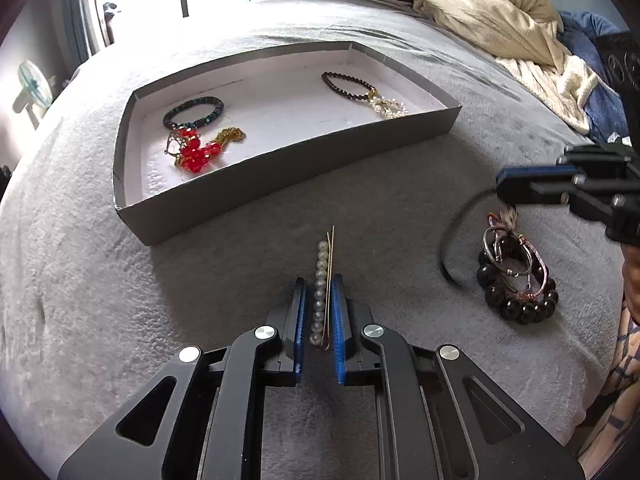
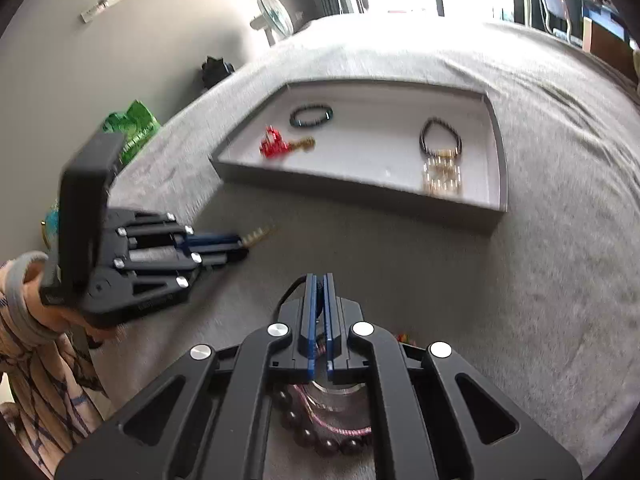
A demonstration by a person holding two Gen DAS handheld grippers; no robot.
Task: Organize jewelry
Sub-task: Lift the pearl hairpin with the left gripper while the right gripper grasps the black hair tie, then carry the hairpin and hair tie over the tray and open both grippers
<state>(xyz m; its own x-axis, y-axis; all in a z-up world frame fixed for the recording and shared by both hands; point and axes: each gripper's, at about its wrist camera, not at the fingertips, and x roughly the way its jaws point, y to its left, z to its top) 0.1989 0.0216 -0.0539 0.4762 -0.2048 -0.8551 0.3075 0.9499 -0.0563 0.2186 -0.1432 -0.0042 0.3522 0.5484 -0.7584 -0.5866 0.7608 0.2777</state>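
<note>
- Pearl strand with a thin gold pin lies nearest, between the left gripper fingers, which are clamped on it; its far end sticks out past the fingertips over the grey blanket.
- Right gripper fingers are together; something thin and dark sits between them, too blurred to name.
- Under the right fingers a pile of dark beads and pink bangles is half hidden by the linkage.
- Beyond both fingertips stands the grey tray, holding a teal bracelet, red beads and a dark bracelet.
</note>
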